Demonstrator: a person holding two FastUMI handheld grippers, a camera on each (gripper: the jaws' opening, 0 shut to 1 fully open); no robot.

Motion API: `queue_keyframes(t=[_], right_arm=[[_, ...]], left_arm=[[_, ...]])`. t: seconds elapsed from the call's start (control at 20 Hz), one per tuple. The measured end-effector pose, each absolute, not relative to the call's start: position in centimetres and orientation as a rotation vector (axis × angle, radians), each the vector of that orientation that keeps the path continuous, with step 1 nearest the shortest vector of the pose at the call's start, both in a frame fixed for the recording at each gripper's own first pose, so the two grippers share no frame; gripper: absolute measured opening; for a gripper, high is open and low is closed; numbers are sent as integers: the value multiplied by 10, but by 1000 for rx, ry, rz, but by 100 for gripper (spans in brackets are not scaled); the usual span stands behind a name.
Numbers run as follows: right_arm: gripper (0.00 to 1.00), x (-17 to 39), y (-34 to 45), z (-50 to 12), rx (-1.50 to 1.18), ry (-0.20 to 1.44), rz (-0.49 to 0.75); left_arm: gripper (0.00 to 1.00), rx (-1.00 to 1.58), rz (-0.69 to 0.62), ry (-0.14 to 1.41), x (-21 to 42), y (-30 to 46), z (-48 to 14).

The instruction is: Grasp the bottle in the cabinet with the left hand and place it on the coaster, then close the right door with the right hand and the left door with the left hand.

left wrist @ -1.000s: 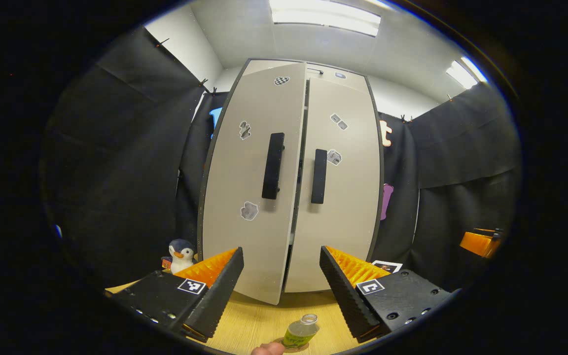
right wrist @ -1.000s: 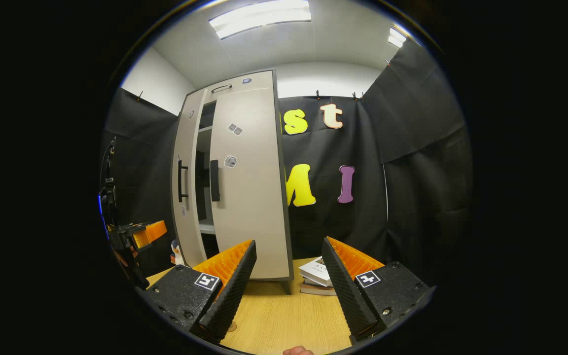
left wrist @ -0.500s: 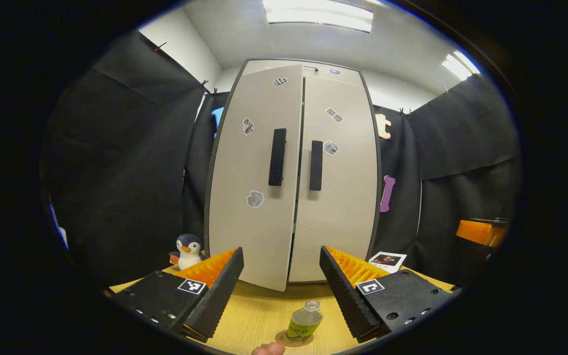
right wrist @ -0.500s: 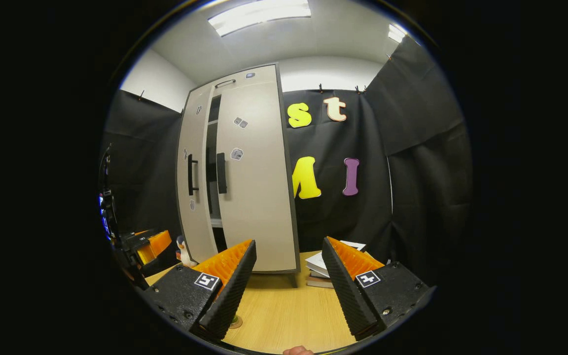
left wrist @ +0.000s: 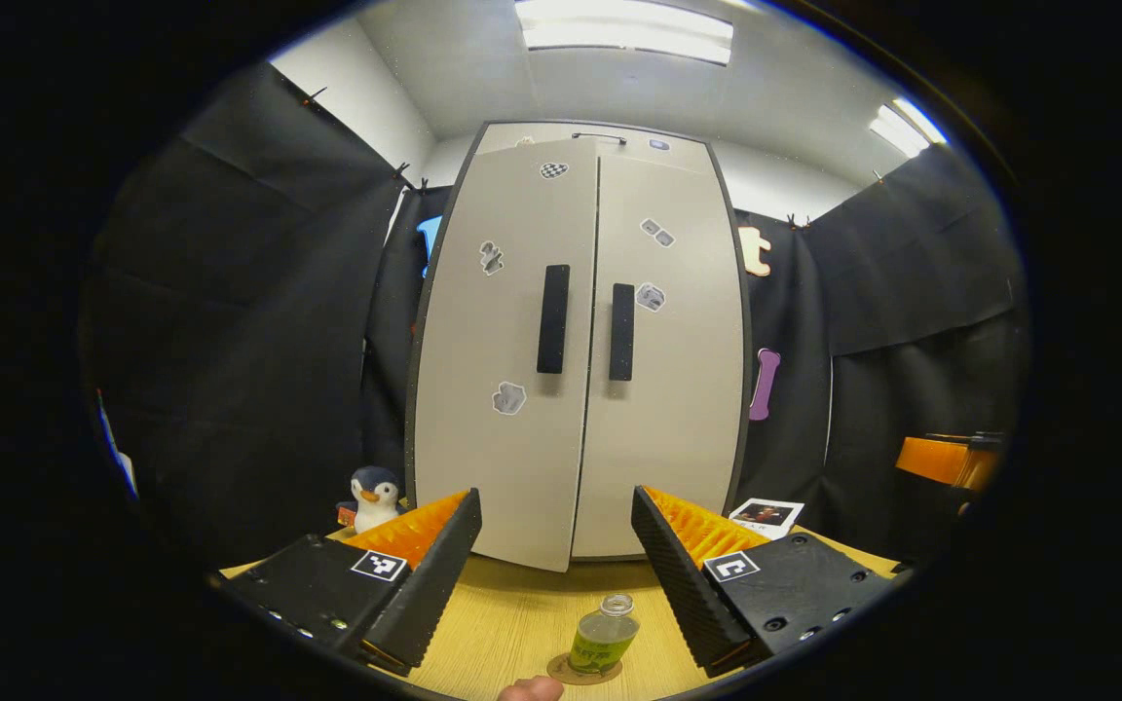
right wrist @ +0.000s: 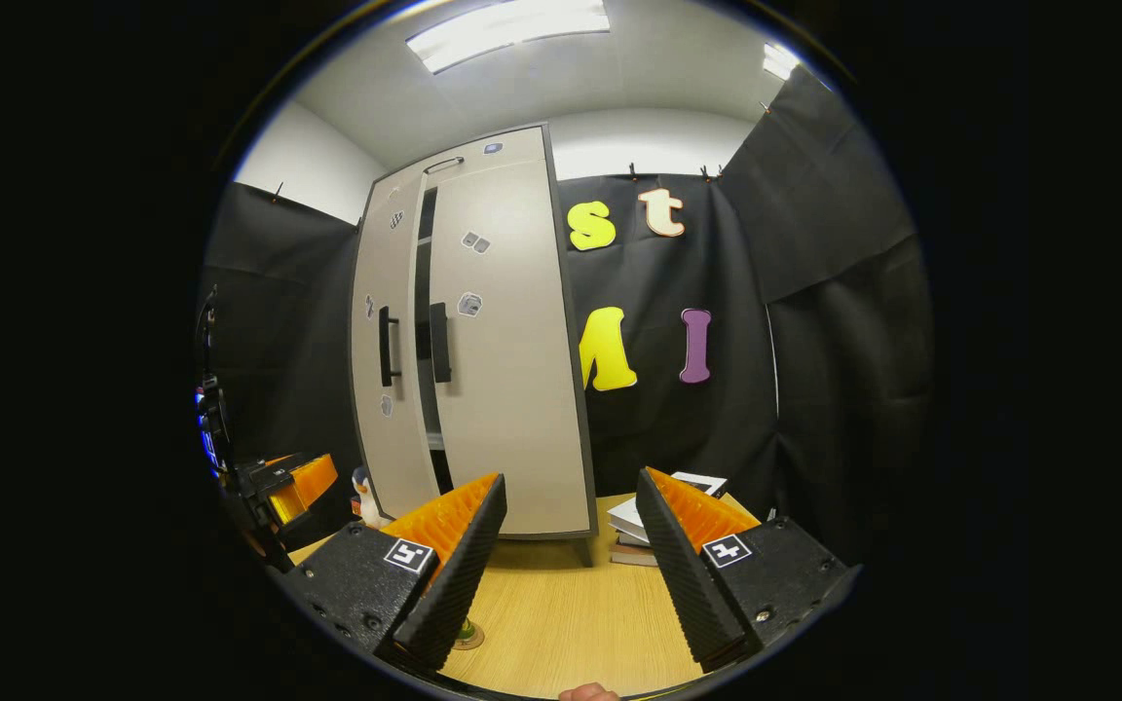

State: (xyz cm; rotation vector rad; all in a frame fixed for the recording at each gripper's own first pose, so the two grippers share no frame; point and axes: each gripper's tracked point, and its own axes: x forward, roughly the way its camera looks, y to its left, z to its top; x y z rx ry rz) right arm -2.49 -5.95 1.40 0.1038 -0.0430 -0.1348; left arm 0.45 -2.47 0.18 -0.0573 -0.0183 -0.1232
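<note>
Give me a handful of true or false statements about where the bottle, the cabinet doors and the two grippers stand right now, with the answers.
1. The small clear bottle with green liquid stands on the round brown coaster. True.
2. The left gripper is shut on the bottle. False: its fingers are spread apart and the bottle stands free between them, on the wooden table.
3. The tall grey cabinet's right door is swung wide open. False: it lies flat against the cabinet front.
4. The left door is not fully shut; the right gripper view shows a dark gap beside it. True.
5. The right gripper holds a door handle. False: it is open, back from the cabinet.
</note>
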Motion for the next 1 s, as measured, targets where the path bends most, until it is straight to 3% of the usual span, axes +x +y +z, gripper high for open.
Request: queue_keyframes(t=[1.0], right_arm=[[83,-21,-62,5,128,-31,-134]], left_arm=[[94,-47,-158,-7,10,-38,-3]])
